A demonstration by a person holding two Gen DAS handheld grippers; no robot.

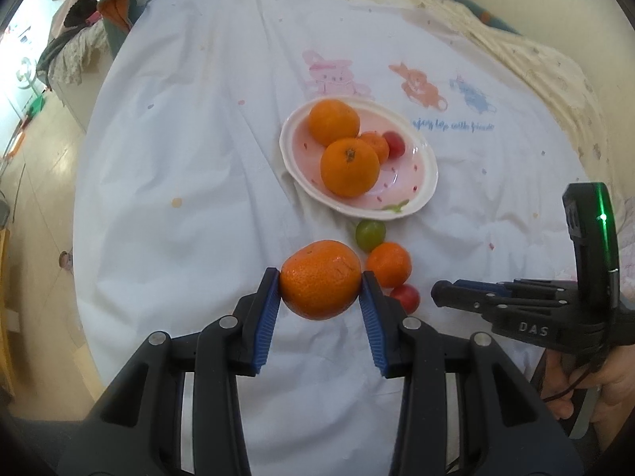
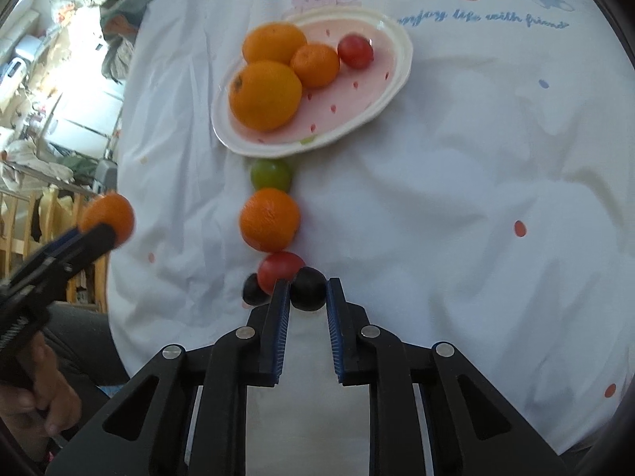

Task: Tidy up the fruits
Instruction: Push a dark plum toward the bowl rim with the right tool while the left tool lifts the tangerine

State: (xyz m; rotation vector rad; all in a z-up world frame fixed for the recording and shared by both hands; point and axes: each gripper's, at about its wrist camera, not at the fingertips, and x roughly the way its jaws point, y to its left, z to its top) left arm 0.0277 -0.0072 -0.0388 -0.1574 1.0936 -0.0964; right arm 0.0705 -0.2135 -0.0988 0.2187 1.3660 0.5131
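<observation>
White printed cloth [image 1: 190, 166] covers the table (cartoon animals at the far edge). I see my left gripper [image 1: 320, 277] pinching a large mandarin [image 1: 320, 279], lifted above the cloth. My right gripper [image 2: 307, 287] clamps a dark plum [image 2: 308, 288] near the front edge. Pink plate [image 2: 391, 63] mid-cloth holds three oranges and a red tomato [image 2: 355, 51]; a green fruit [image 2: 272, 174], small mandarin [image 2: 270, 219] and second tomato [image 2: 278, 267] line up before it.

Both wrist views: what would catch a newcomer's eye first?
The left gripper clamps a large orange above the white cloth. Beyond it, a pink plate already holds three oranges and a red fruit. The right gripper closes on a dark round fruit at the near end of a fruit row.
</observation>
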